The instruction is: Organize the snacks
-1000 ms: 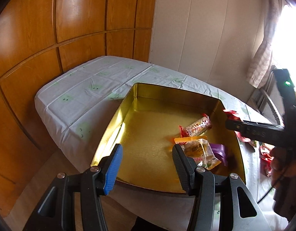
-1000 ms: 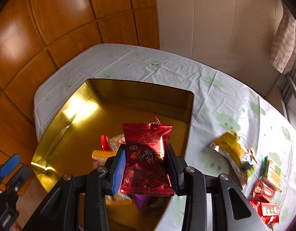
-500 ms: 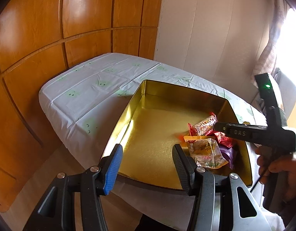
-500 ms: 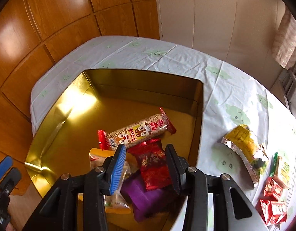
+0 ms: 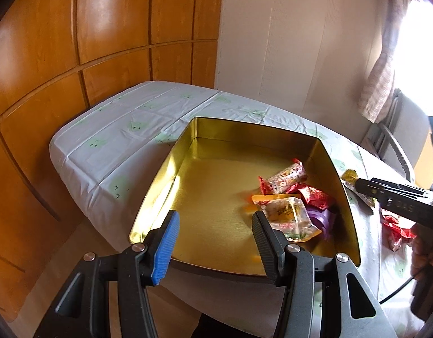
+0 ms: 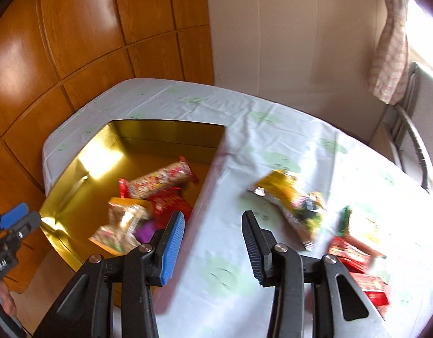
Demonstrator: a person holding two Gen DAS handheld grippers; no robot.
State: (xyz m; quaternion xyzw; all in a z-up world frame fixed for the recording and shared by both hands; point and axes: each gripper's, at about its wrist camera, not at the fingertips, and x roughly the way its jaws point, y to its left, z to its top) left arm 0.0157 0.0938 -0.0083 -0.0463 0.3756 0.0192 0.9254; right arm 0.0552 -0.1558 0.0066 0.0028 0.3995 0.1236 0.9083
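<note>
The left tongs (image 5: 213,242) gape wide with nothing between the blue pad and the black one; they hang over the near edge of the gold tin (image 5: 171,169). The right tongs (image 6: 213,246) are just as wide apart and empty too, above the bare cloth just right of the tin's right wall (this view is smeared, so fine print on the packets cannot be read).

Inside the tin, toward its right side, lie four snacks in a loose heap: a long speckled bar (image 5: 285,178) with red ends farthest back, a red packet (image 5: 314,197) just beside it and partly under it, a clear pouch (image 5: 289,218) with an orange top edge nearest the left tongs, and a purple packet (image 5: 324,219) half hidden beneath the pouch and the red one. The rest of the tin floor is bare gold.

On the table (image 6: 272,146), which wears a white cloth with pale green prints, a yellow bag (image 6: 289,200) lies ahead and right of the right tongs. Farther right sit a green-edged pack (image 6: 357,222) and several small red packets (image 6: 351,253), bunched close together.

Wood panelling (image 5: 75,42) stands behind the table on the left, a curtain (image 6: 390,50) on the right.
</note>
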